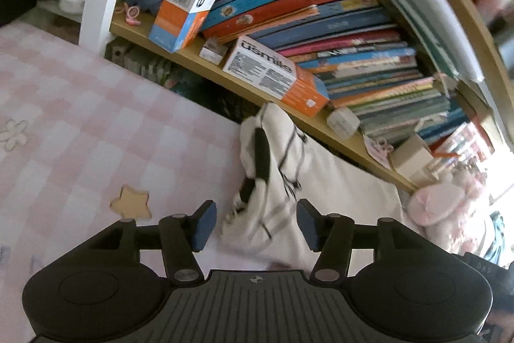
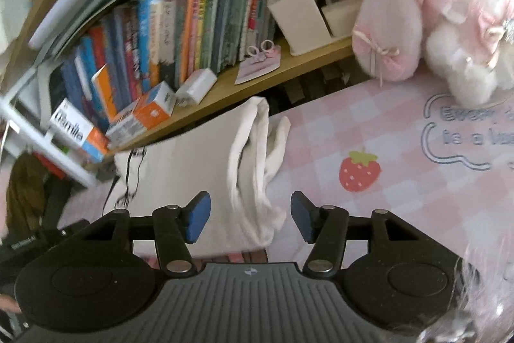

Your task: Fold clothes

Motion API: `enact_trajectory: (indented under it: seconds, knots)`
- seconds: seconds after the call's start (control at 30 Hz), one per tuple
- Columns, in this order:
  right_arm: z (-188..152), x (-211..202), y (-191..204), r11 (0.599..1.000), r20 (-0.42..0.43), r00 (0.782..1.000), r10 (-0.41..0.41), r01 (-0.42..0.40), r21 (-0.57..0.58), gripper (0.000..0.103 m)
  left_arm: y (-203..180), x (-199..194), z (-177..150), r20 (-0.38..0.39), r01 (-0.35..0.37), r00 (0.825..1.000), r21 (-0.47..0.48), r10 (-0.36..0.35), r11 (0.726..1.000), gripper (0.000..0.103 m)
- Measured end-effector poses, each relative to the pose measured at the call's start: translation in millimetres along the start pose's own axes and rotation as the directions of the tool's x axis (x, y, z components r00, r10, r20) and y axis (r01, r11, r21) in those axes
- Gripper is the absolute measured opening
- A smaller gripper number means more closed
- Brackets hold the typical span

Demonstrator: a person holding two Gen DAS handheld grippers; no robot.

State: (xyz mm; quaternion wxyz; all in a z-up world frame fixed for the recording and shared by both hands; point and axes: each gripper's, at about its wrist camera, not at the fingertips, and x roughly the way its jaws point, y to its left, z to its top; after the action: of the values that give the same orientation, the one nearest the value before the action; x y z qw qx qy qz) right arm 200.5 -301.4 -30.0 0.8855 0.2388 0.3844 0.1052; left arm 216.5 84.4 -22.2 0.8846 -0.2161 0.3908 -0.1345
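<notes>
A white garment with black line print (image 1: 282, 182) lies on the pink checked bedsheet (image 1: 96, 124) next to the bookshelf. My left gripper (image 1: 256, 224) is open, its blue pads on either side of the garment's crumpled near end. In the right wrist view the same white garment (image 2: 205, 156) lies partly folded, with a rumpled edge (image 2: 257, 182) running toward me. My right gripper (image 2: 250, 219) is open just above that rumpled edge, with nothing held.
A wooden bookshelf (image 1: 321, 130) packed with books and boxes runs along the bed's far side. A pink and white plush toy (image 2: 433, 8) sits on the bed at the right. The left gripper's body (image 2: 32, 243) shows at the lower left of the right wrist view.
</notes>
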Motion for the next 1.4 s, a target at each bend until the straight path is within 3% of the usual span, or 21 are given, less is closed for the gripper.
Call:
enact_trajectory:
  seconds: [0.4, 0.67, 0.83, 0.93, 1.1, 1.4]
  knots:
    - [-52.7, -64.5, 32.6, 0.974, 0.055, 0.996, -0.066, 0.076, -0.212, 0.071, -30.7, -53.6, -51.8, 0.009, -0.084, 0.996, 0.066, 0.083, 0.994, 0.068]
    - [-78.9, -87.5, 43.4, 0.951, 0.069, 0.991, -0.113, 0.128, -0.28, 0.083, -50.2, -76.7, -75.1, 0.039, -0.142, 0.99, 0.106, 0.138, 0.984, 0.076]
    - [-88.3, -95.1, 48.9, 0.936, 0.09, 0.985, -0.144, 0.165, -0.312, 0.09, -72.7, -85.1, -86.0, 0.078, -0.176, 0.983, 0.177, 0.165, 0.968, 0.079]
    - [-92.8, -98.8, 50.5, 0.93, 0.101, 0.982, -0.158, 0.182, -0.318, 0.095, -83.0, -89.4, -92.9, 0.11, -0.192, 0.979, 0.205, 0.173, 0.96, 0.086]
    - [-101.5, -104.7, 50.5, 0.925, 0.112, 0.978, -0.175, 0.203, -0.32, 0.101, -96.9, -89.4, -106.6, 0.161, -0.26, 0.962, 0.314, 0.218, 0.913, 0.089]
    - [-110.4, -105.8, 50.1, 0.916, 0.1, 0.973, -0.209, 0.231, -0.327, 0.103, -100.6, -85.4, -122.2, 0.143, -0.298, 0.953, 0.321, 0.265, 0.899, 0.096]
